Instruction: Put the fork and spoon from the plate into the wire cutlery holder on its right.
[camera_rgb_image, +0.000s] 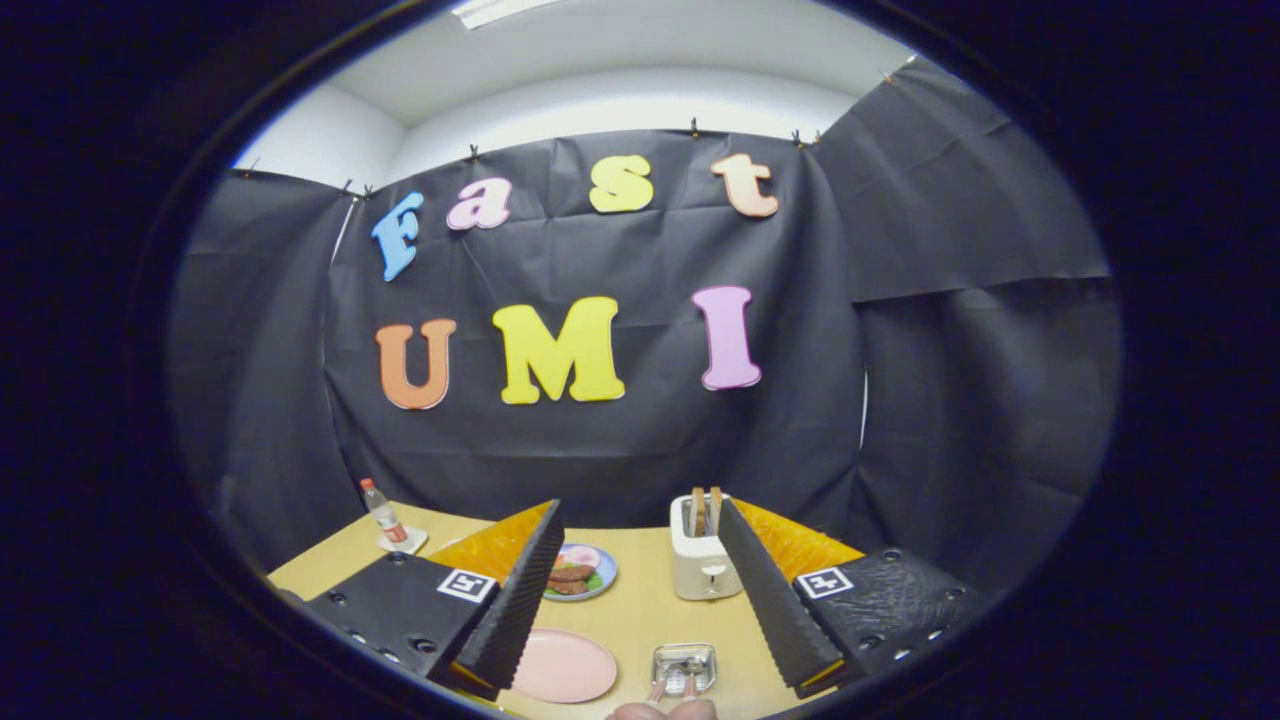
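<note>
Pink plate (563, 666) looks bare; fork and spoon (676, 683) stand in the wire holder (684, 665) right of it (so they stay upright). Above the holder, the tool (640, 590) gapes wide, holding nothing.

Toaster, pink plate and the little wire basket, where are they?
White toaster with bread slices (703, 565): gripper view, on its front wall.
Round pink plate (563, 666): gripper view, on its bare middle.
Wire cutlery holder (684, 660): gripper view, on its rim, between the open claw's fingers.
</note>
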